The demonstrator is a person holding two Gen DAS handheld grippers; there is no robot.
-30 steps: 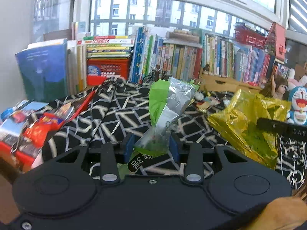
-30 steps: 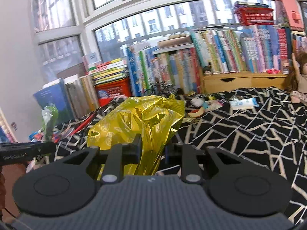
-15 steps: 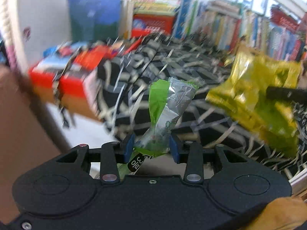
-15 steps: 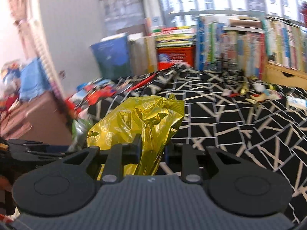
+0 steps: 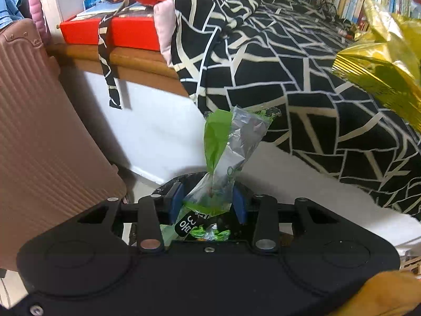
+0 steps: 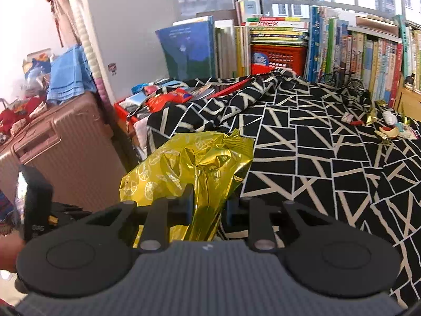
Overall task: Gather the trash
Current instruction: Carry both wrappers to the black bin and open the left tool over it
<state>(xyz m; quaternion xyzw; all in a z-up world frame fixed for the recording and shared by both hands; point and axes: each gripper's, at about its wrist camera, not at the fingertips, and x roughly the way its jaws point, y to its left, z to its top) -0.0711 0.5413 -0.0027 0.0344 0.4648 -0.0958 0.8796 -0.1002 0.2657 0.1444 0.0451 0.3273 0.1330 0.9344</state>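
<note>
The left gripper [image 5: 208,206] is pinching a crumpled green and silver wrapper [image 5: 231,144] between its blue pads, the wrapper's loose end sticking up and forward. It is pointing steeply down, and a dark round bin [image 5: 173,187] is showing just beyond the fingertips, on the floor beside the white bed base and near a pink suitcase [image 5: 47,137]. The wrapper is hanging over the bin's mouth, as far as the view allows; most of the bin is hidden behind the gripper body, so what is already lying inside is hard to tell.

The right gripper [image 6: 208,208] is clamping a yellow foil bag [image 6: 189,166], jaws narrow and pressing into the crinkled foil. It is hovering over the edge of the bed [image 6: 315,163], whose black and white cover is filling most of that view. In the left wrist view the same bag is showing at the right edge, above the cover.

Judging from this, two pieces are picked up and neither is dropped yet. The wrapper looks ready for release; the bag seems to be waiting its turn, off to the side of the bin. More work is remaining: small scraps [image 6: 386,129] are lying on the far side of the bed near the bookshelf, well apart from both grippers.
</note>
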